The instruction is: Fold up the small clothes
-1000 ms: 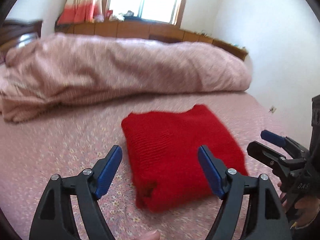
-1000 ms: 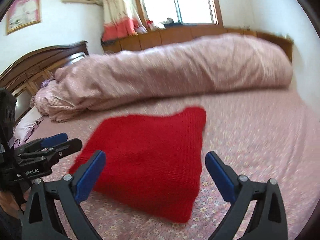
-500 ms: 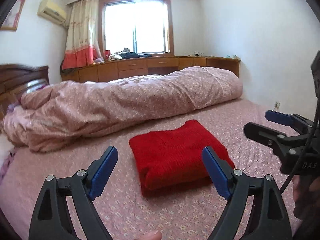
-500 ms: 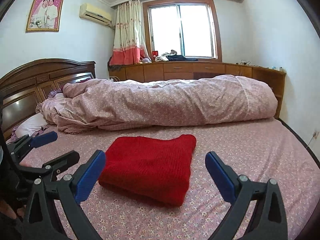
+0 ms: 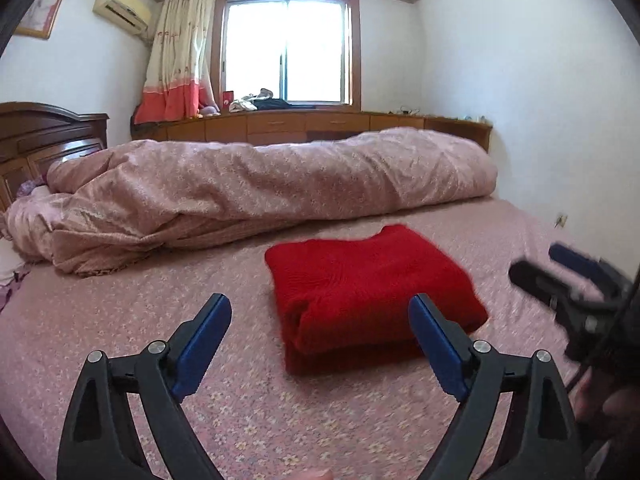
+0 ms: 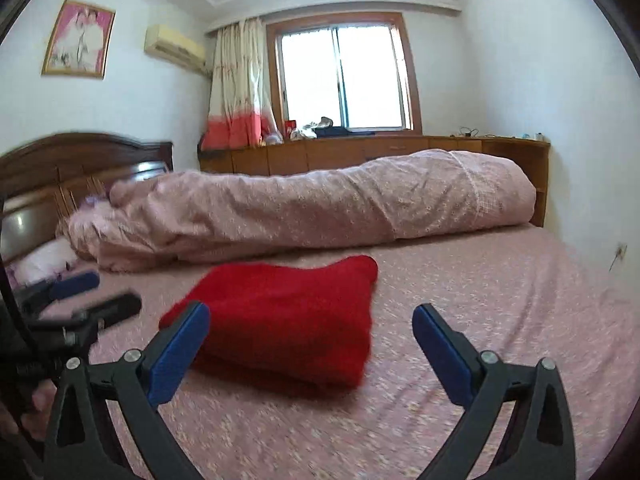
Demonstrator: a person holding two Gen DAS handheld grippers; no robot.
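We find the red knit garment (image 5: 372, 292) folded into a compact rectangle, lying flat on the pink floral bed sheet (image 5: 100, 312), near the rolled quilt (image 5: 260, 184) that runs along the far side. The left gripper (image 5: 320, 340), whose jaws have just been opening, stands wide with nothing between its pads. The right gripper (image 6: 312, 344) is likewise spread and empty, both short of the garment's near edge.

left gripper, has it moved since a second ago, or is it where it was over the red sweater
Yes. The left gripper has drawn back from the folded red sweater, which now looks smaller and farther beyond the tips on the bed. Its jaws have been opening, with nothing between them.
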